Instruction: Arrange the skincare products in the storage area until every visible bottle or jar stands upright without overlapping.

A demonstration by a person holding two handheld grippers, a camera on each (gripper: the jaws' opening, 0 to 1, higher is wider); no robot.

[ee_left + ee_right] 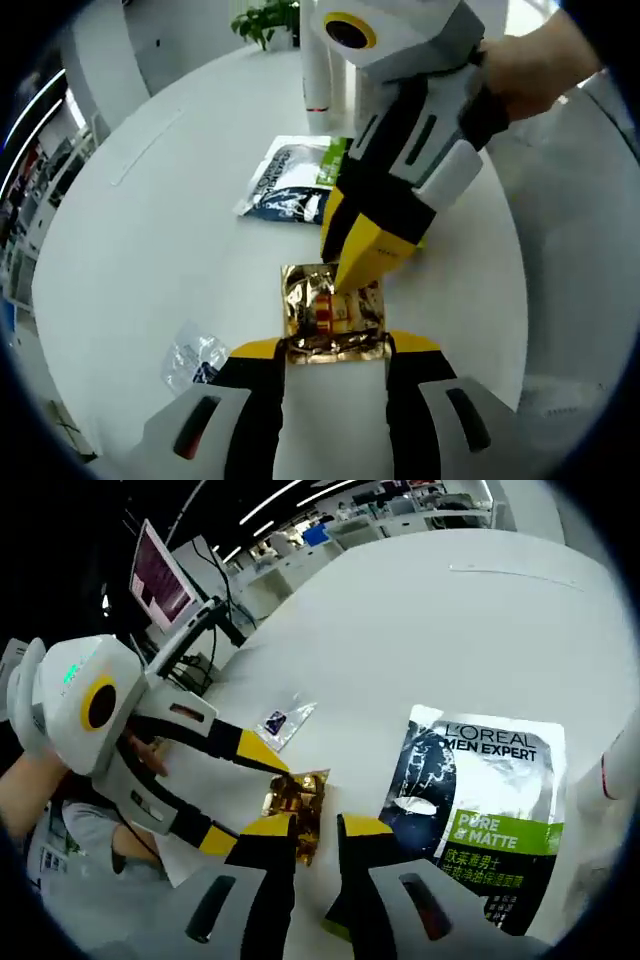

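Gold foil sachet [333, 318] lay closest to us, crinkled on the white table [150, 230], its near edge caught between the yellow tips of our left gripper [335, 347]. Those jaws stood fairly wide, about the sachet's width, and seemed to pinch its two near corners, grasping it rather than hanging loose. Our right gripper [315, 832] came in from the far right and pressed its tips onto the sachet's far edge; its jaws looked nearly closed on the foil, though we could not tell how firmly.

We judged the main risk to be tearing or crumpling: two grippers pulling one thin packet in different directions could rip it, or let it slip out of one pair of jaws.

Beyond the sachet lay a flat black, white and green face-mask packet [484, 810], just beside the right gripper. A small clear wrapper [193, 357] sat on the near left. A white bottle [322, 70] stood upright at the far side, and a careless sweep of the right gripper could have knocked it over. A potted plant [266, 20] stood beyond it.
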